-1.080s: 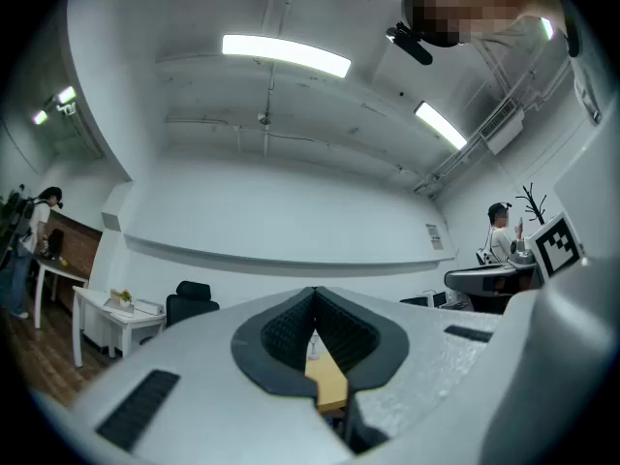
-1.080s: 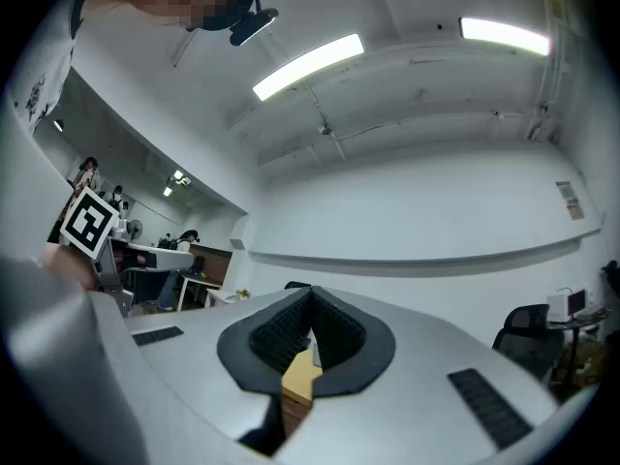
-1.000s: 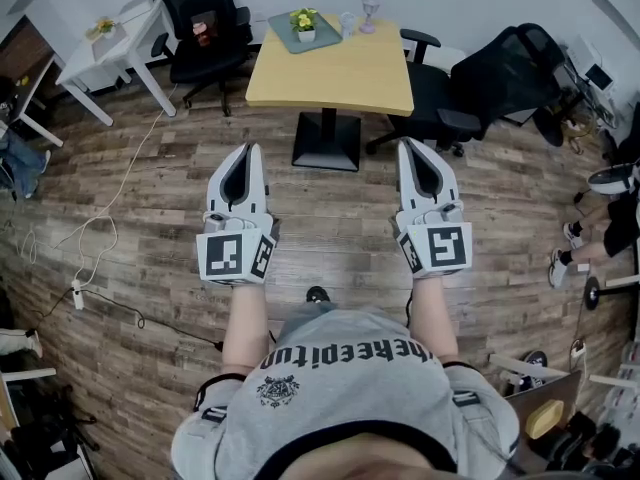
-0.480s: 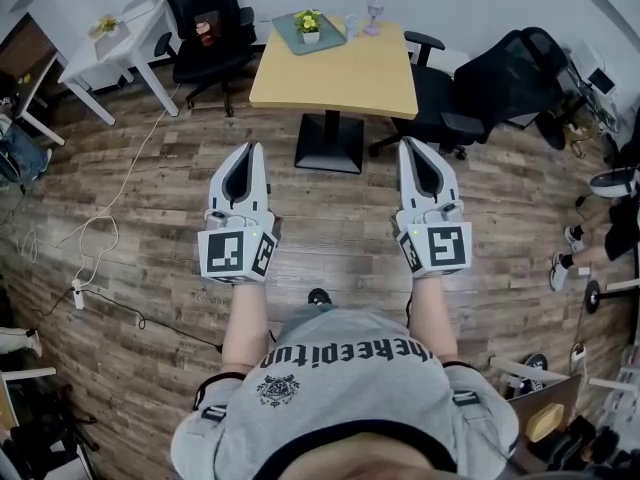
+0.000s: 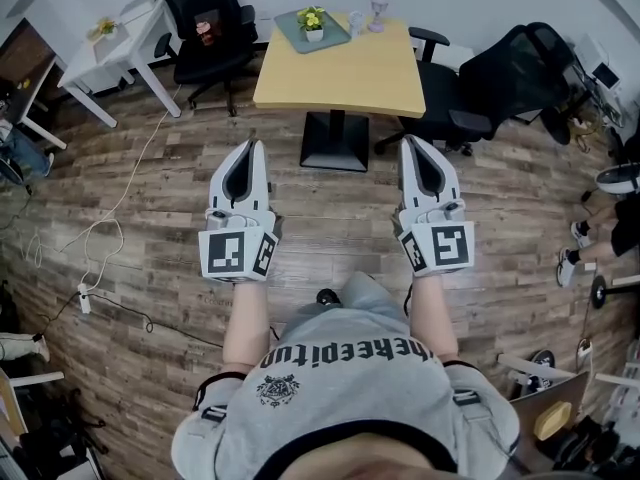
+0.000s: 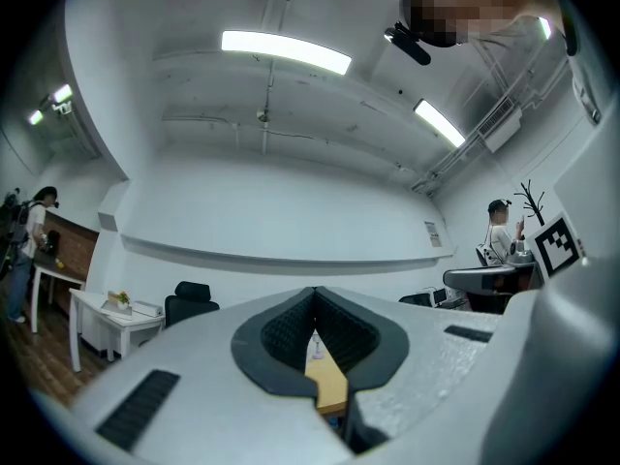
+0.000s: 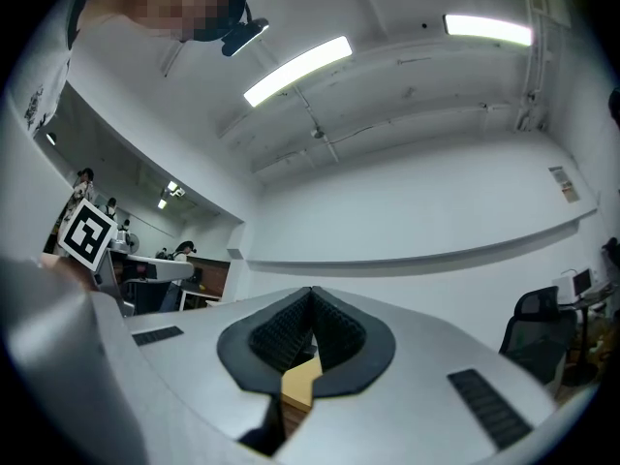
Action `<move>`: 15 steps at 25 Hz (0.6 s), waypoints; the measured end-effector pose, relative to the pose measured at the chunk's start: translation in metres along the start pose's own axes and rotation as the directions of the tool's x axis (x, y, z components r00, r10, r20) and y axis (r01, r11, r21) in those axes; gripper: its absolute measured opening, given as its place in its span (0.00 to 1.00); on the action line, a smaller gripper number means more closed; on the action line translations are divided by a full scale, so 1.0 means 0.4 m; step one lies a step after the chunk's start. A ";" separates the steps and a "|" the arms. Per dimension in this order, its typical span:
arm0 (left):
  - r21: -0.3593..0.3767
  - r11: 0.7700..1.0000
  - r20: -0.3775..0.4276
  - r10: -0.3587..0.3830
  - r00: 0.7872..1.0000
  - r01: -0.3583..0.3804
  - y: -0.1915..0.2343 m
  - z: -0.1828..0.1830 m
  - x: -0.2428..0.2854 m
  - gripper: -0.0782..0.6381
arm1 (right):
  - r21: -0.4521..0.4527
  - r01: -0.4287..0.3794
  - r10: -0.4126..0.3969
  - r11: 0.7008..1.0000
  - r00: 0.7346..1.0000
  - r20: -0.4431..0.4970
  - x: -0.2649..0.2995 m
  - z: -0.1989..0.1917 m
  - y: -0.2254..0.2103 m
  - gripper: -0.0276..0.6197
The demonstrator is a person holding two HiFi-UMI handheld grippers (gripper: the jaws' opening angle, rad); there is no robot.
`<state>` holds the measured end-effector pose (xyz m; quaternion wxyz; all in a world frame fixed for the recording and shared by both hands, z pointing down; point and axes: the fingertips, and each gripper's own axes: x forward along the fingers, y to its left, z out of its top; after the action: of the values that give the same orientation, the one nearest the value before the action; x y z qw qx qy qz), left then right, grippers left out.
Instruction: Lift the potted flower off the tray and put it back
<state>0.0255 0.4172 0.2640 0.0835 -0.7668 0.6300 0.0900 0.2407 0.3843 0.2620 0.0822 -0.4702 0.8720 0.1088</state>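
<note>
A: Where's the yellow-flowered plant in white pot [image 5: 314, 23]?
B: On grey-green tray [image 5: 335, 34], far corner of square light-wood table [image 5: 345, 73]. Wood-plank floor [image 5: 330, 218], black office chairs [image 5: 500, 73] around.
A: Jaws?
B: Left gripper [image 5: 252, 145], right gripper [image 5: 408, 141]: both closed, empty, well short of table.

Office, open-plan. Black swivel chairs [image 5: 205, 18] stand round a wood-topped worktop [image 5: 340, 68], with a white desk [image 5: 105, 43] by the wall. Plank floor [image 5: 150, 268] with a loose cable [image 5: 120, 198] and power strip [image 5: 84, 298]. Ceiling strip lights [image 6: 286, 51]. A person [image 6: 499, 226] stands by desks further off.
</note>
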 end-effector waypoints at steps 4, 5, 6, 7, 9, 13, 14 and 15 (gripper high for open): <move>-0.009 1.000 -0.007 0.003 1.000 -0.003 0.023 -0.013 0.014 0.11 | 0.004 -0.021 0.021 1.000 1.000 -0.005 0.035 -0.012 0.014 0.05; -0.011 1.000 -0.010 0.004 1.000 -0.004 0.029 -0.019 0.022 0.11 | 0.003 -0.023 0.023 1.000 1.000 -0.007 0.046 -0.018 0.013 0.05; -0.010 1.000 -0.013 0.004 1.000 -0.004 0.034 -0.026 0.033 0.11 | 0.003 -0.025 0.025 1.000 1.000 -0.009 0.058 -0.025 0.009 0.05; -0.007 1.000 -0.015 0.003 1.000 -0.003 0.038 -0.031 0.045 0.11 | 0.003 -0.026 0.026 1.000 1.000 -0.010 0.072 -0.032 0.004 0.05; -0.004 1.000 -0.013 0.005 1.000 -0.005 0.052 -0.041 0.073 0.11 | 0.008 -0.030 0.030 1.000 0.999 -0.013 0.105 -0.048 -0.008 0.05; 0.005 1.000 -0.019 0.003 1.000 -0.003 0.093 -0.055 0.143 0.11 | 0.014 -0.043 0.043 0.999 0.999 -0.016 0.192 -0.075 -0.024 0.05; 0.006 1.000 -0.018 0.005 1.000 -0.005 0.107 -0.060 0.164 0.11 | 0.014 -0.046 0.046 0.999 0.999 -0.016 0.217 -0.081 -0.028 0.05; 0.006 1.000 -0.015 0.009 1.000 -0.009 0.121 -0.064 0.185 0.11 | 0.014 -0.049 0.049 0.999 0.999 -0.015 0.242 -0.086 -0.033 0.05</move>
<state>-0.0069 0.3315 0.2702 0.0805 -0.7645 0.6343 0.0826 0.1977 0.2902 0.2700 0.0761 -0.4489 0.8846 0.1010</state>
